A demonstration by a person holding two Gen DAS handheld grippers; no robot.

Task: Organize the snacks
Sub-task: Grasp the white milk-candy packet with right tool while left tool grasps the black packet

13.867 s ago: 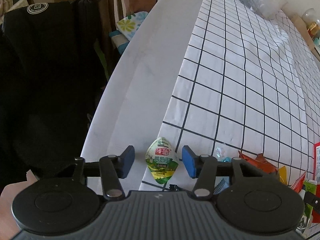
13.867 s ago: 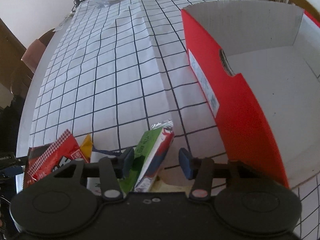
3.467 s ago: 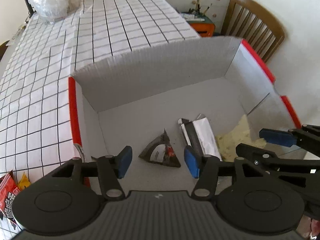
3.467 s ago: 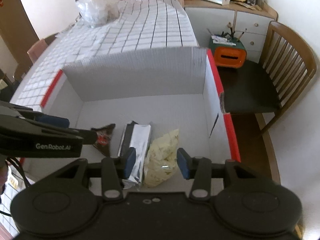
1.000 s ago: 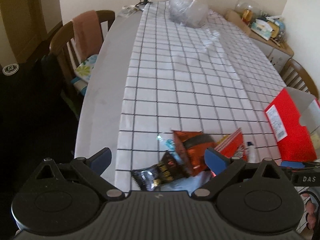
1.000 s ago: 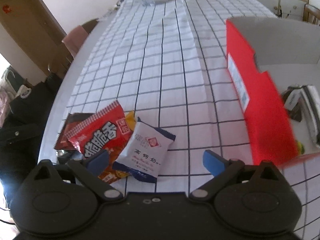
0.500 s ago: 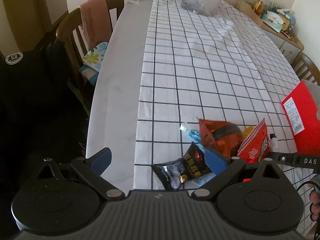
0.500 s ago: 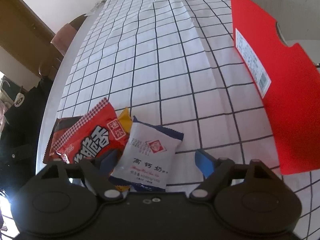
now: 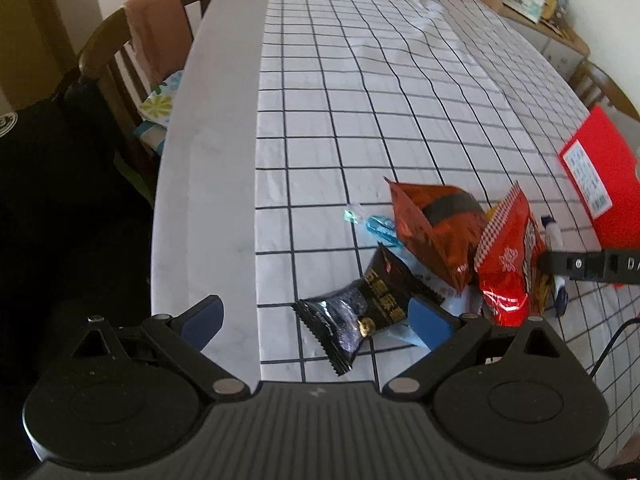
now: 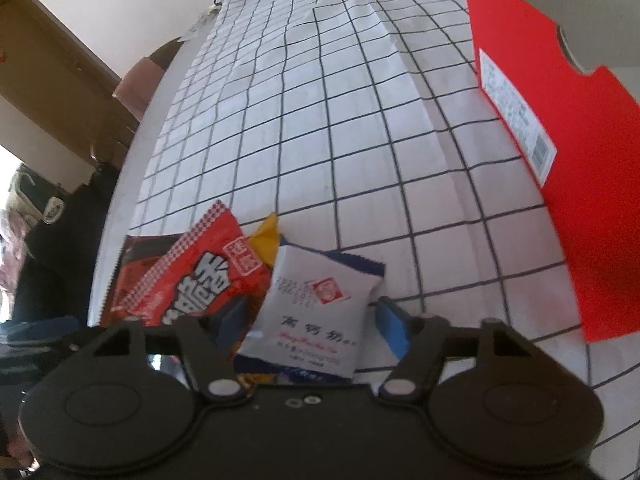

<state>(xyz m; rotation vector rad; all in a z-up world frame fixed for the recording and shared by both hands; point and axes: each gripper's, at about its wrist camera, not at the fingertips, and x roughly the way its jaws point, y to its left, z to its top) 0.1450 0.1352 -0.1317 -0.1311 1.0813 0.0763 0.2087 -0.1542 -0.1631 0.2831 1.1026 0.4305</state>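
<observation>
Our right gripper [image 10: 314, 322] was closing around the white packet [image 10: 310, 316], pads not yet pressing; only the left view showed our wide-open left gripper [image 9: 316, 316] over the black packet [image 9: 360, 312].

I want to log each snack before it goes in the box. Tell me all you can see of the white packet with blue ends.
The white packet with blue ends is a puffy plastic pillow pack, sealed, with serrated blue edges, a red square stamp and dark printed characters. It lies flat on the checked tablecloth, overlapping a red snack bag, between the right gripper's closing blue pads.
</observation>
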